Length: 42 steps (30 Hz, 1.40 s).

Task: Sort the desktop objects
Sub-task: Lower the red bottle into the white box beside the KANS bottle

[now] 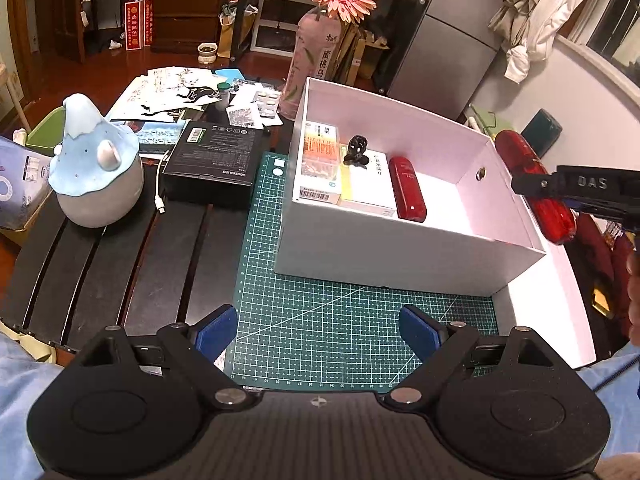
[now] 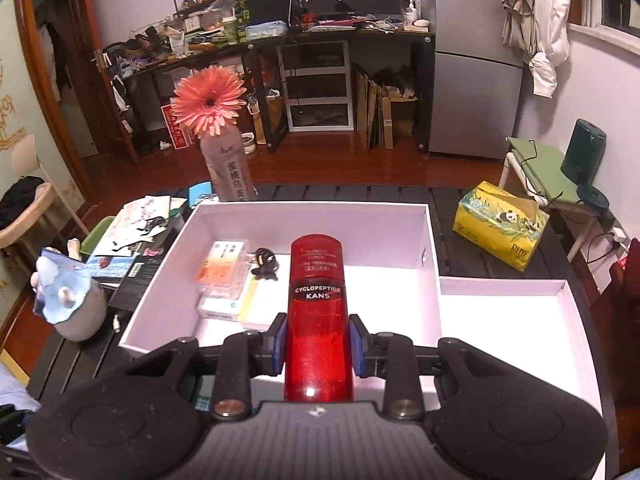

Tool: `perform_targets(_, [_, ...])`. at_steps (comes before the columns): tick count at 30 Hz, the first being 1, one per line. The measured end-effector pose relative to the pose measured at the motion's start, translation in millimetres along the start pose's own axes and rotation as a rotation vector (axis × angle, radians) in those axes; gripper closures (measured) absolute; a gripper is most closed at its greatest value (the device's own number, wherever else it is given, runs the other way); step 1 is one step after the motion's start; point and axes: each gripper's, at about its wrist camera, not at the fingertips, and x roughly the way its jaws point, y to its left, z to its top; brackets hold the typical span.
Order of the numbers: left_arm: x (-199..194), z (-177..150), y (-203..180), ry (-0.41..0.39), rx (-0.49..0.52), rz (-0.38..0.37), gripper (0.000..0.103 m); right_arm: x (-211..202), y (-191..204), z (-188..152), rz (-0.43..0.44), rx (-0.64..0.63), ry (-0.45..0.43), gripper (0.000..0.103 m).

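- Left wrist view looks steeply down, close over the green mat, white box at one o'clock.
- Right wrist view faces the same box from its near edge; both share it.

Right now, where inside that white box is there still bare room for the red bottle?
The white box is bare on its right half, between the small red case and the right wall. Its left side is crowded with medicine boxes. The red bottle sits in the right hand-held gripper.

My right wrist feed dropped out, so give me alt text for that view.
The right gripper clamps a red bottle between its fingers, above the near edge of a white box. Medicine boxes and a small black object lie inside it.
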Motion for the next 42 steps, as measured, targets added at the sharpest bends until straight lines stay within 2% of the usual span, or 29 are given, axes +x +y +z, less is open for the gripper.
perform_targets(15, [3, 0, -7, -0.002, 0.034, -0.015, 0.015, 44, -12, 13, -0.058, 0.014, 0.024, 0.074])
perform_targets(22, [5, 0, -9, -0.002, 0.044, -0.044, 0.015, 64, -14, 20, -0.077, -0.012, 0.022, 0.074])
perform_targets(31, [8, -2, -17, 0.001, 0.091, -0.048, 0.015, 85, -18, 29, -0.091, -0.046, 0.052, 0.074])
perform_targets(42, [14, -4, -27, 0.003, 0.149, -0.034, 0.015, 109, -26, 36, -0.096, -0.012, 0.08, 0.074])
